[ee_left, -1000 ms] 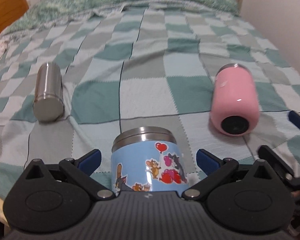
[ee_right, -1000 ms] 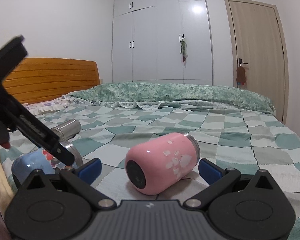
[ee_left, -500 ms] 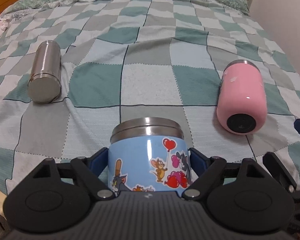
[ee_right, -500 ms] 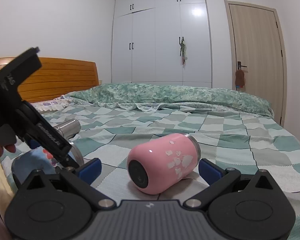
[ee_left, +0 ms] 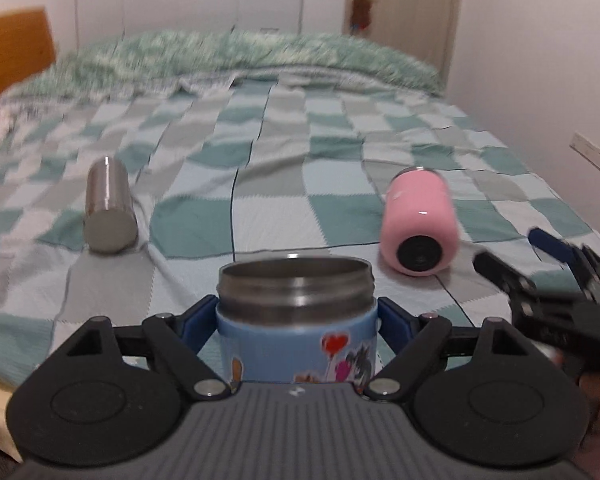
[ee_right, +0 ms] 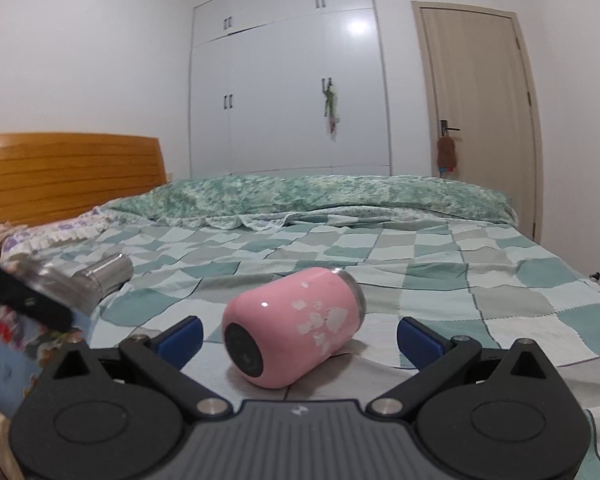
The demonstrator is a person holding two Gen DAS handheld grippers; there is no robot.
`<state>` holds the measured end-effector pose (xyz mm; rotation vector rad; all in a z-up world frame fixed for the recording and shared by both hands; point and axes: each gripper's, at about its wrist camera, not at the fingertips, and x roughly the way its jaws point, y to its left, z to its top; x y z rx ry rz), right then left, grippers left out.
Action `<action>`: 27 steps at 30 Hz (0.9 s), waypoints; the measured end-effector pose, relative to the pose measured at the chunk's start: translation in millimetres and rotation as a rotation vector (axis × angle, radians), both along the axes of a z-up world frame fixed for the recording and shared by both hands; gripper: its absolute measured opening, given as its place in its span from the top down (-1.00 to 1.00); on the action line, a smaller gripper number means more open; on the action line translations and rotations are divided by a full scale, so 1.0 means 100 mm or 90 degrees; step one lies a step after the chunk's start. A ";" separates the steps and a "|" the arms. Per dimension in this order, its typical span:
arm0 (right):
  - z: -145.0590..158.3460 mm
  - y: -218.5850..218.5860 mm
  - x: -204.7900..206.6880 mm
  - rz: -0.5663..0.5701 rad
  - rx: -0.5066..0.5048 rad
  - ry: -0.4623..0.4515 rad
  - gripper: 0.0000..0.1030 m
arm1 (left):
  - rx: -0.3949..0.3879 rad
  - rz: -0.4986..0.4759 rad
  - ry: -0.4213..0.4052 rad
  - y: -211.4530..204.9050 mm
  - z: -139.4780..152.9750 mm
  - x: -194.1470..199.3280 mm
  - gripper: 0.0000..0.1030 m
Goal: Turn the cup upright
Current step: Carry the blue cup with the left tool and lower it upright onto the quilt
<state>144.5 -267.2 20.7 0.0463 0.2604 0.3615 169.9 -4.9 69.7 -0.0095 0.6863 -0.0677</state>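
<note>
My left gripper (ee_left: pixel 296 320) is shut on a blue cartoon-sticker cup (ee_left: pixel 296 344) with a steel rim; the cup is tilted, its open mouth toward the far side of the bed. It shows blurred at the left of the right wrist view (ee_right: pixel 16 344). A pink cup (ee_left: pixel 420 224) lies on its side on the checked bedspread, base toward me. My right gripper (ee_right: pixel 300 336) is open, with the pink cup (ee_right: pixel 296 328) lying just ahead between its fingers, not touched.
A steel cup (ee_left: pixel 108 208) lies on its side at the left of the bed, also in the right wrist view (ee_right: pixel 104 276). The bed's right edge (ee_left: pixel 572 216) is near the pink cup. A wooden headboard (ee_right: pixel 60 176), wardrobe and door stand beyond.
My left gripper closed on the blue cup, then lifted and tilted it so its mouth now shows. The right gripper has edged slightly toward the pink cup.
</note>
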 end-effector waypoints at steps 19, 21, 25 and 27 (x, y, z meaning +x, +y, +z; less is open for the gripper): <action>0.02 -0.38 -0.13 -0.087 0.040 -0.016 -1.00 | 0.022 -0.057 -0.180 -0.54 0.02 0.29 -0.65; 0.01 -0.40 -0.11 -0.090 0.040 -0.013 -1.00 | 0.028 -0.054 -0.187 -0.56 -0.11 0.36 -0.65; 0.01 -0.43 -0.07 -0.094 0.042 -0.009 -1.00 | 0.029 -0.059 -0.216 -0.52 -0.47 0.41 -0.65; 0.01 -0.43 -0.06 -0.093 0.042 -0.006 -1.00 | 0.031 -0.064 -0.219 -0.53 -0.48 0.41 -0.65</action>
